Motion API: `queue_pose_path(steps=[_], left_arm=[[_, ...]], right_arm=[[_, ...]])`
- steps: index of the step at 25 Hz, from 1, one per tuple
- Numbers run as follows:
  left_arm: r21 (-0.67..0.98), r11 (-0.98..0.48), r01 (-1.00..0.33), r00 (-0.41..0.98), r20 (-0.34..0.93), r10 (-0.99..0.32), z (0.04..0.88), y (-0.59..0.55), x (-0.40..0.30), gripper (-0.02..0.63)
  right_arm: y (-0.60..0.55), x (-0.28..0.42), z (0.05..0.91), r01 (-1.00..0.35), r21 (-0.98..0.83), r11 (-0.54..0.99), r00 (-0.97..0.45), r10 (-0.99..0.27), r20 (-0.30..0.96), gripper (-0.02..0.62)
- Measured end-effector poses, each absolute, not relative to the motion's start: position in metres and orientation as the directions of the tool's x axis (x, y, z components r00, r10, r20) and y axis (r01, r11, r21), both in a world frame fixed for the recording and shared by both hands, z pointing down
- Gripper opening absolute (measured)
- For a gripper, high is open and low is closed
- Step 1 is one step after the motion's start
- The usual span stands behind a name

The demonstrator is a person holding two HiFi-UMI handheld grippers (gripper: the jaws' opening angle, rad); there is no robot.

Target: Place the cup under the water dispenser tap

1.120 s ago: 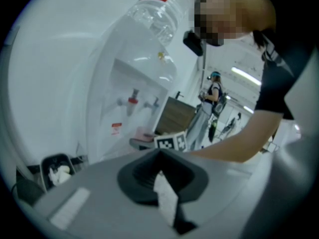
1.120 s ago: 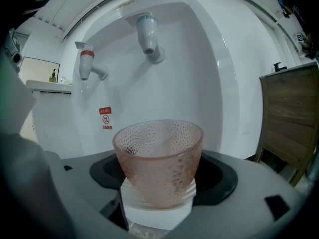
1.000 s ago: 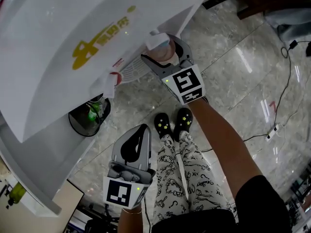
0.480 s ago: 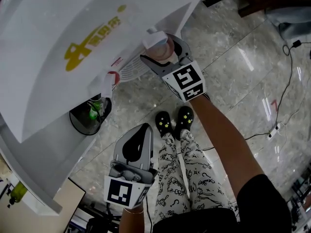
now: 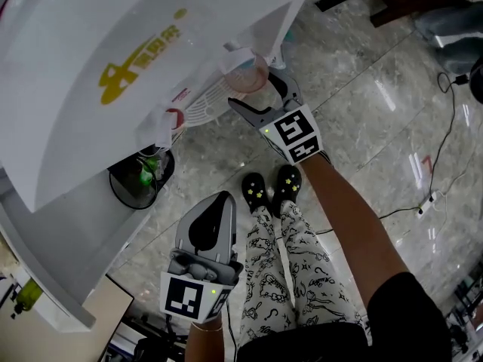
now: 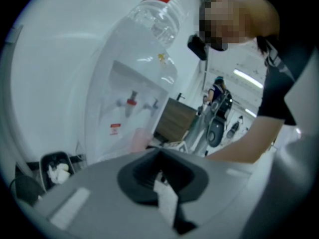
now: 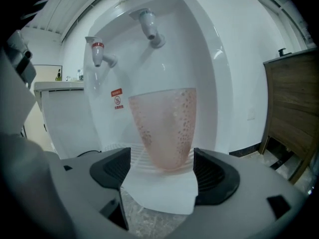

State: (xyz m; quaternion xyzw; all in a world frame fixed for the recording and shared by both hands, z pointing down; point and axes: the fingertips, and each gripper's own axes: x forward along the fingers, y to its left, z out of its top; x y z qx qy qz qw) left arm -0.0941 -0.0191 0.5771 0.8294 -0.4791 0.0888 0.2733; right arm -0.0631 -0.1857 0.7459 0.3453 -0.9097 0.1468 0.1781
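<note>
On drip tray (image 5: 202, 108): cup (image 7: 164, 128). On marble floor (image 5: 362, 89): water dispenser (image 5: 113, 51), bin (image 5: 138, 179).

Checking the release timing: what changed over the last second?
The right gripper opened, let go of the cup and drew back slightly; the cup now stands on the drip tray under the tap. The left gripper stayed shut and low.
</note>
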Motion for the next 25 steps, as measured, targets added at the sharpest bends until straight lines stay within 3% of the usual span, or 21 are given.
queue_pose_path(steps=[6, 15, 16, 18, 19, 21, 25], left_arm=[[0.348, -0.44, -0.828, 0.556, 0.403, -0.727, 0.554, -0.012, -0.079, -0.006], [0.32, -0.432, -0.843, 0.534, 0.393, -0.749, 0.46, -0.002, -0.071, -0.006], [0.319, -0.437, -0.841, 0.536, 0.383, -0.753, 0.445, -0.003, -0.07, -0.006], [0.286, -0.474, -0.833, 0.551, 0.343, -0.761, 0.416, -0.014, -0.067, -0.006], [0.266, -0.498, -0.826, 0.563, 0.329, -0.758, 0.401, -0.017, -0.065, -0.006], [0.237, -0.532, -0.813, 0.583, 0.327, -0.744, 0.369, -0.012, -0.062, -0.006], [0.224, -0.529, -0.819, 0.574, 0.317, -0.755, 0.322, -0.014, -0.066, -0.006]], right_arm=[[-0.149, -0.037, 0.704, -0.69, -0.227, 0.687, -0.708, -0.576, 0.408, 0.374], [-0.078, 0.007, 0.509, -0.699, -0.381, 0.605, -0.711, -0.644, 0.281, 0.364], [-0.076, 0.015, 0.485, -0.71, -0.373, 0.597, -0.699, -0.662, 0.271, 0.323], [-0.085, 0.033, 0.439, -0.737, -0.334, 0.587, -0.668, -0.71, 0.225, 0.117], [-0.086, 0.04, 0.417, -0.745, -0.313, 0.59, -0.659, -0.724, 0.204, 0.077], [-0.073, 0.048, 0.377, -0.737, -0.291, 0.611, -0.669, -0.722, 0.178, 0.041], [-0.057, 0.057, 0.298, -0.707, -0.274, 0.652, -0.695, -0.713, 0.093, 0.029]])
